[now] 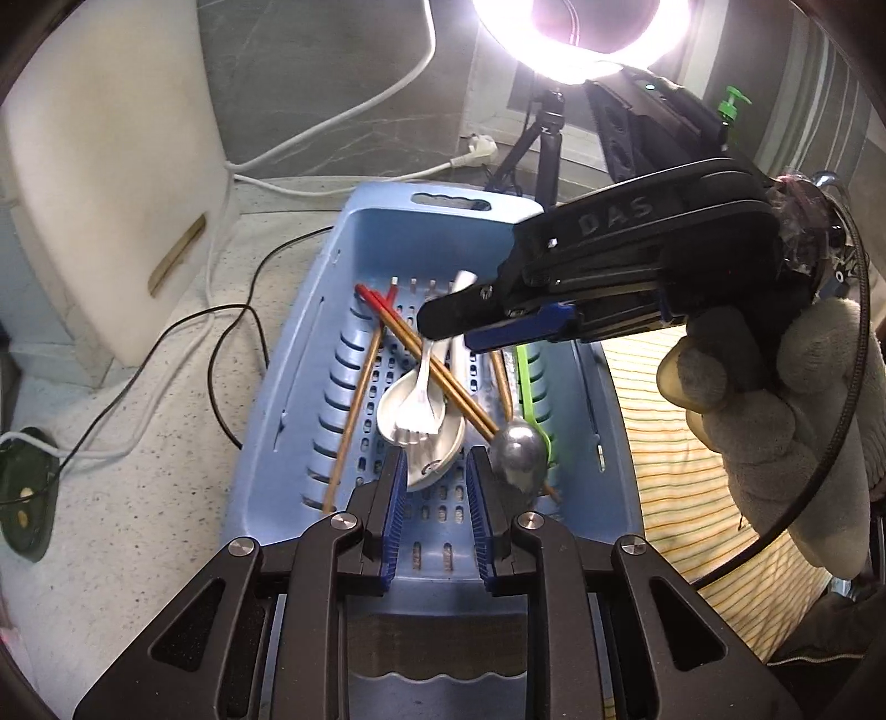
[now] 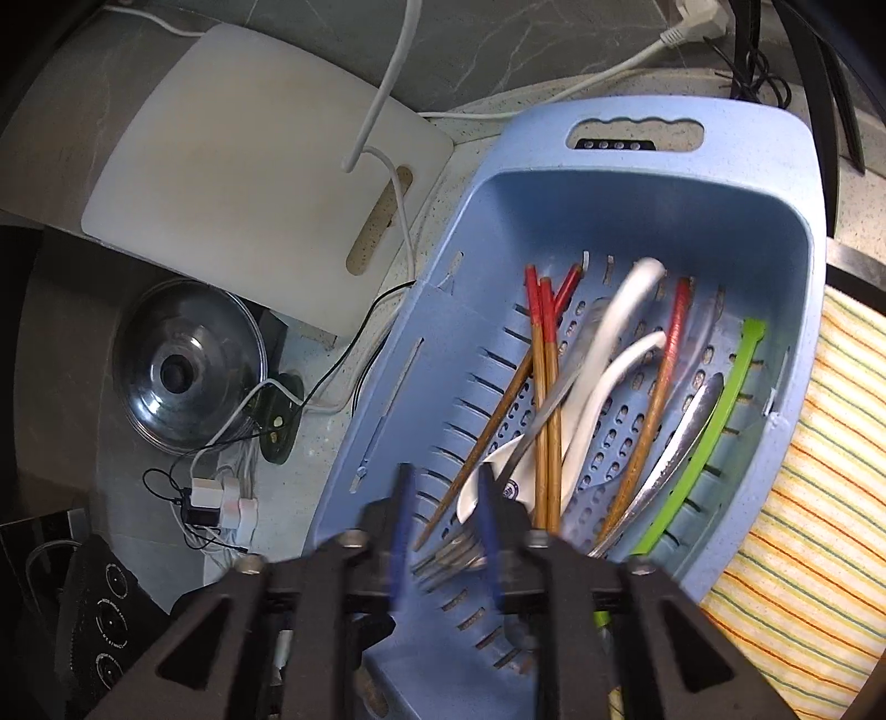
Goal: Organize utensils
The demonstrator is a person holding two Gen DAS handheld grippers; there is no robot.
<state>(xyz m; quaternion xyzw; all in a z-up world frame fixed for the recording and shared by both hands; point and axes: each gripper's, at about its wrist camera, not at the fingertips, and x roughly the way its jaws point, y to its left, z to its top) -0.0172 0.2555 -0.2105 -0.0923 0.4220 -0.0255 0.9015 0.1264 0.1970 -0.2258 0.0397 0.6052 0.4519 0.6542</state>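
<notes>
A blue slotted tray point(image 1: 288, 387) point(image 2: 637, 210) holds red-tipped wooden chopsticks point(image 1: 437, 376) point(image 2: 545, 387), white ceramic spoons point(image 1: 437, 448) point(image 2: 603, 382), a metal spoon point(image 1: 518, 451) point(image 2: 681, 426), a green utensil point(image 1: 530, 387) point(image 2: 703, 432) and a silvery fork point(image 1: 421, 410) point(image 2: 451, 554). My left gripper point(image 1: 436, 465) hovers low over the near end, jaws a little apart, with a white spoon's bowl just beyond its tips. A gloved hand holds my right gripper point(image 1: 448, 332) point(image 2: 443, 487) over the tray's middle. Its jaws stand apart. The fork's tines show blurred between them and no pad presses on it.
A striped cloth point(image 1: 692, 443) point(image 2: 803, 498) lies right of the tray. A white cutting board point(image 1: 111, 166) point(image 2: 249, 166), a pot lid point(image 2: 188, 371), cables point(image 1: 183, 332) and a plug strip lie to the left. A ring light point(image 1: 581, 33) on a tripod stands behind.
</notes>
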